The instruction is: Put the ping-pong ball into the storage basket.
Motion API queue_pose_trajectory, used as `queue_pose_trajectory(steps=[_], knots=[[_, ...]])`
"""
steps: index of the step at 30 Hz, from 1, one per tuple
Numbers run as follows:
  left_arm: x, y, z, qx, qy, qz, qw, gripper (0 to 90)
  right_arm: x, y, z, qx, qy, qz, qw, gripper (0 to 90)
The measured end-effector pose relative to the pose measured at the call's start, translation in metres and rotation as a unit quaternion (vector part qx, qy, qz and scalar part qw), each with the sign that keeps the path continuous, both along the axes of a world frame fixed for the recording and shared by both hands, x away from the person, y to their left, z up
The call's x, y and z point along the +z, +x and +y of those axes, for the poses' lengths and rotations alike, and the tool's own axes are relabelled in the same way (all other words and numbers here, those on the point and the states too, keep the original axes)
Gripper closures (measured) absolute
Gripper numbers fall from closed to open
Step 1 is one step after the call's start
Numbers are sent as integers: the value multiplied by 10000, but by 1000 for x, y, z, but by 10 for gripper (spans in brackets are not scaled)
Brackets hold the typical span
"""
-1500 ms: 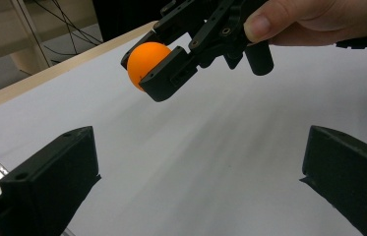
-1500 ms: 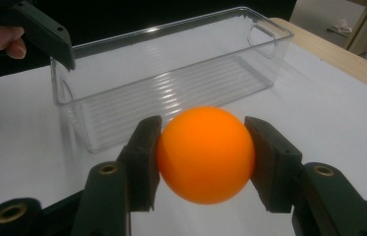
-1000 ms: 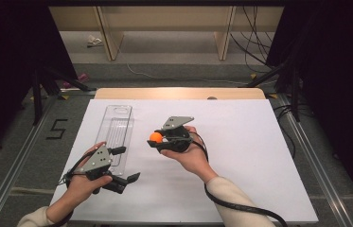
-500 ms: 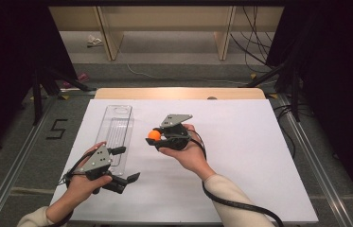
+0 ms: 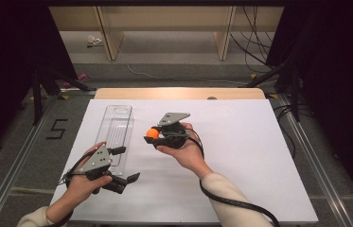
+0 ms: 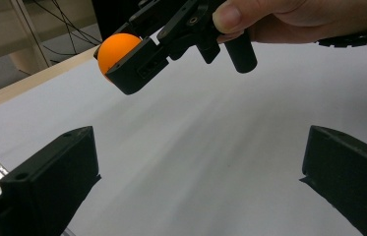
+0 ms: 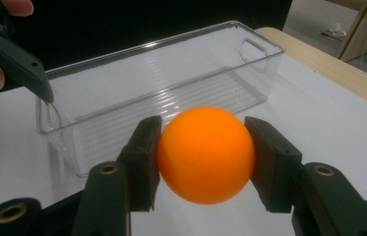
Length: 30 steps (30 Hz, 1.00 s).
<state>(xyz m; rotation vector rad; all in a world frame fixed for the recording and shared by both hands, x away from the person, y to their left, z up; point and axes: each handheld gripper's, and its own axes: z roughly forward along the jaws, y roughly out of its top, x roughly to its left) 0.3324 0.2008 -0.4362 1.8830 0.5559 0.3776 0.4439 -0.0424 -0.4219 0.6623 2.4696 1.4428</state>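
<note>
The worktop (image 5: 259,156) is white and flat, with a wood strip along its far edge at 12 o'clock. From the middle over to 3 o'clock there is lots of bare room.

At 9 o'clock from the middle lies a long clear bin (image 5: 116,130), running from near to far. Its walls stand up, and its top is open.

The left claw (image 5: 123,165) sits at about 7 o'clock, low on the worktop, just at the near end of the bin. One of its jaws is at the bin's near corner. Its jaws stand wide apart, with nothing between them.

The ball (image 7: 204,153) is orange and round. It is held up in the air, just right of the bin's middle, not touching the worktop.

The right claw (image 5: 151,136) is near the middle of the worktop. It points toward 9 o'clock, at the bin. Its two jaws press on the ball from both sides and hold it tight.
</note>
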Motion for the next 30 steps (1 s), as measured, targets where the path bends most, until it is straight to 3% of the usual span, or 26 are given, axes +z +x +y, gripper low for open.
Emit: queue_pose_trajectory(steps=[30], knots=[[0, 0, 0, 3, -6, -14, 10000, 1, 2, 14, 12, -63, 12, 23, 10000, 515]])
